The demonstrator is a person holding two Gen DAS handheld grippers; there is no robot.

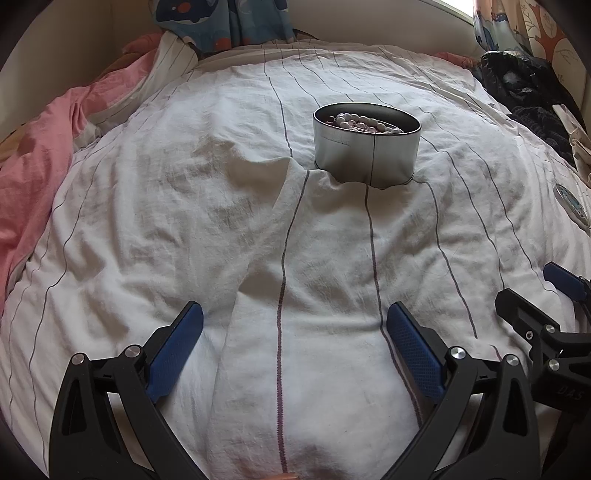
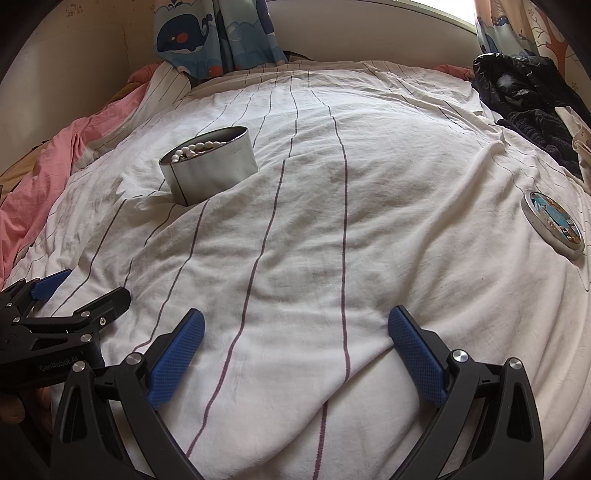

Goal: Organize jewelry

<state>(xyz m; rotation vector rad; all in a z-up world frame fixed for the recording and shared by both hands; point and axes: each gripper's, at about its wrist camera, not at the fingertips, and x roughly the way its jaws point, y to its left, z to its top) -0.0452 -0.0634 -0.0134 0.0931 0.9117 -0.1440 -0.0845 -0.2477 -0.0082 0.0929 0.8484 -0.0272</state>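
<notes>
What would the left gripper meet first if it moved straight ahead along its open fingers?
Most likely the striped sheet, which bulges up just ahead of the open left gripper. If it cleared that fold, the metal tin holding a bead necklace lies next, slightly right of centre. Depth is uncertain.

You face white sheet (image 2: 369, 206) with thin dark stripes, wrinkled, filling most of both frames. Pink bedding (image 1: 33, 177) bunched at left edge of frame. Whale-print curtain (image 2: 199, 37) hanging at top centre-left; second curtain (image 2: 517, 26), orange pattern, at upper right beside bright window. Black plastic bag (image 2: 517, 81) at upper right, on far corner of sheet, dark knitted cloth (image 2: 543, 136) just below it. Pale wall (image 2: 74, 62) at upper left of your right view.
</notes>
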